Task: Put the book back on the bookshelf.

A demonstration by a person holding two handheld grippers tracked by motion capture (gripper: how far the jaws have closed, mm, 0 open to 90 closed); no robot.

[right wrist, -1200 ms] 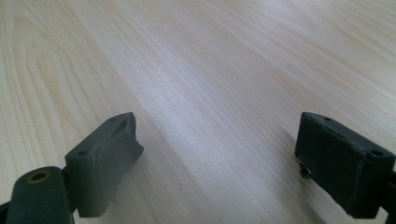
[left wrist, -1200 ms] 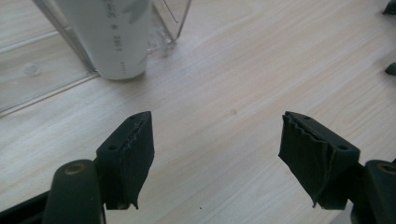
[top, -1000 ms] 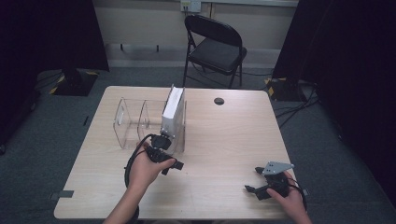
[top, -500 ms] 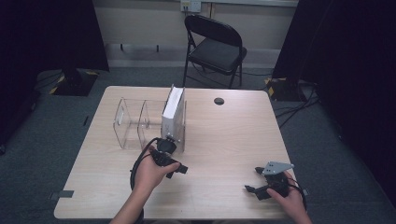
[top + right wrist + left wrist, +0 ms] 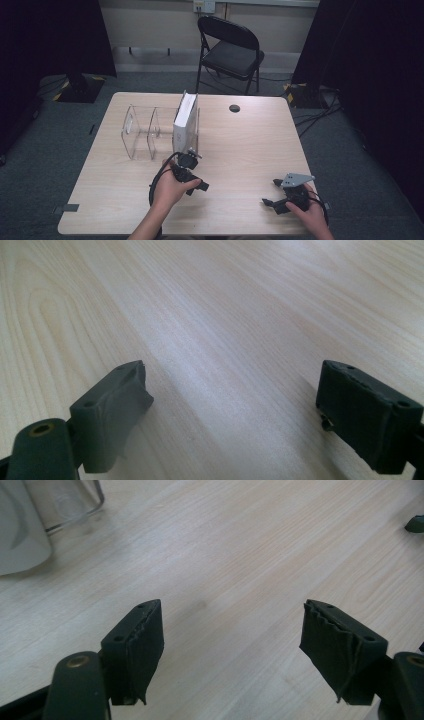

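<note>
I counted one white box [image 5: 185, 122], standing upright in the right-hand end of one clear acrylic rack [image 5: 141, 131] on the table [image 5: 250, 150]. My left gripper [image 5: 192, 175] hung just in front of it, jaws spread and empty; its own view caught the rack's corner [image 5: 60, 505] close up. My right gripper [image 5: 272, 200], also released, sat near the front edge. One folding chair [image 5: 227, 47] stood beyond the table.

Even overhead light on the table [image 5: 240, 150] — dark surroundings (perhaps slightly soft focus).
</note>
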